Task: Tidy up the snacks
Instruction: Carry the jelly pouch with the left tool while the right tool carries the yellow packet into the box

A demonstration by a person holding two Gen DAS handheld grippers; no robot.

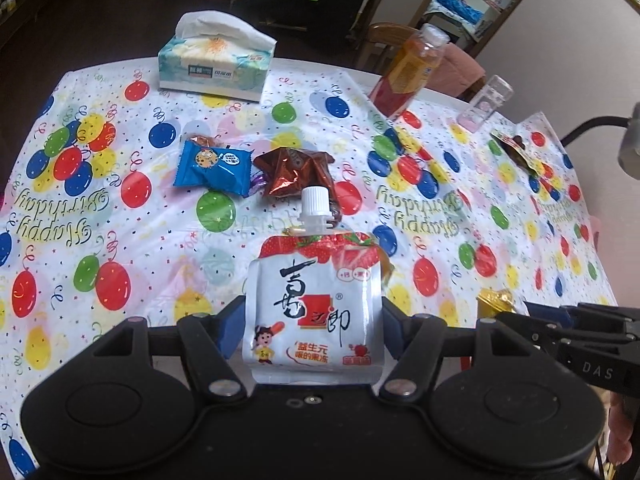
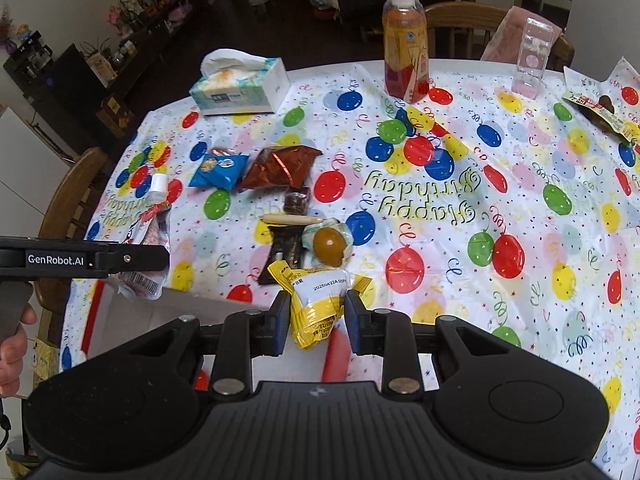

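Balloon-print "Happy Birthday" cloth (image 1: 120, 240) covers the table. Left gripper (image 1: 314, 328) clamps a jelly pouch (image 1: 314, 312) above it, long axis upright, cap pointing away. Right gripper (image 2: 316, 316) pinches a yellow packet (image 2: 316, 300) stamped "20250422A"; its lower end is hidden. Left tool reads "GenRobot.AI".

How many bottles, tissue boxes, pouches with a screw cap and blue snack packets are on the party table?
Bottles: 1, the orange drink bottle
Tissue boxes: 1, the tissue box
Pouches with a screw cap: 1, the jelly pouch
Blue snack packets: 1, the blue cookie packet
Total: 4
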